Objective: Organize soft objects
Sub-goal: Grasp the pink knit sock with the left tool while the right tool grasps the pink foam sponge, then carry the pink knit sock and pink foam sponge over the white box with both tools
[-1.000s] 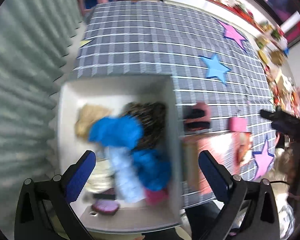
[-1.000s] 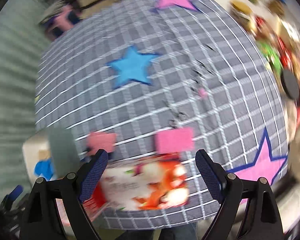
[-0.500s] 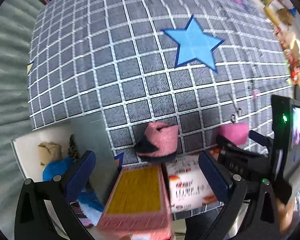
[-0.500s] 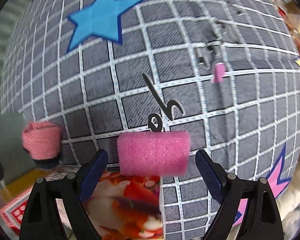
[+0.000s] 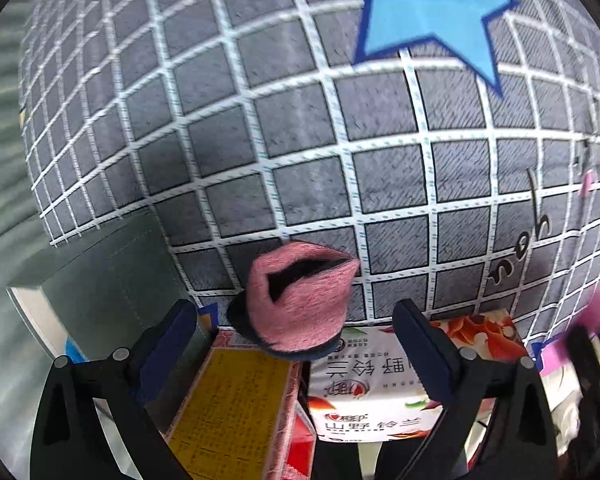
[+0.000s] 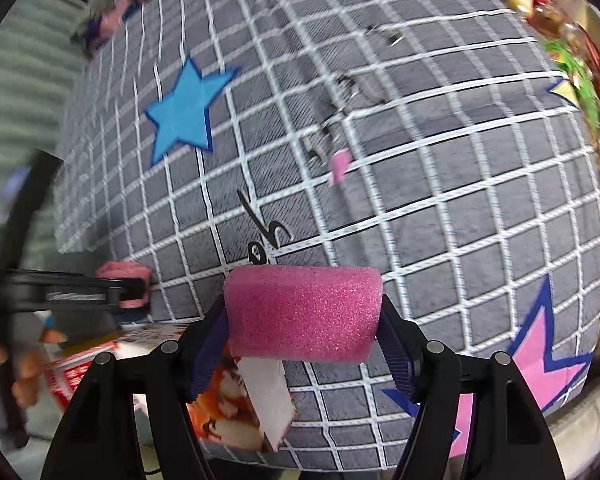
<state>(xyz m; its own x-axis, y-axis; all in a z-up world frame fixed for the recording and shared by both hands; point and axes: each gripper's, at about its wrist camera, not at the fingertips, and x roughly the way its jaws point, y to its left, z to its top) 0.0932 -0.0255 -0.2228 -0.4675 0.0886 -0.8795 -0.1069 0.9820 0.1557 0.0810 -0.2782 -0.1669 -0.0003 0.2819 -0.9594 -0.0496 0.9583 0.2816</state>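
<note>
My right gripper [image 6: 302, 344] is shut on a pink foam block [image 6: 303, 313] and holds it above the checked cloth. My left gripper [image 5: 296, 340] is open, its fingers on either side of a pink fuzzy slipper [image 5: 298, 298] that rests against the top of two cartons. The slipper also shows at the left of the right wrist view [image 6: 125, 280], with the left gripper beside it. The foam block shows blurred at the right edge of the left wrist view [image 5: 598, 312].
A grey checked cloth [image 5: 260, 152] with a blue star [image 5: 424, 12] covers the surface. A red and yellow carton [image 5: 236, 412] and a white fruit-printed carton [image 5: 380, 392] lie under my left gripper. A grey bin wall [image 5: 112, 280] stands at the left.
My left gripper has moved closer over the pink slipper. My right gripper has closed on the pink foam block and lifted it off the cloth.
</note>
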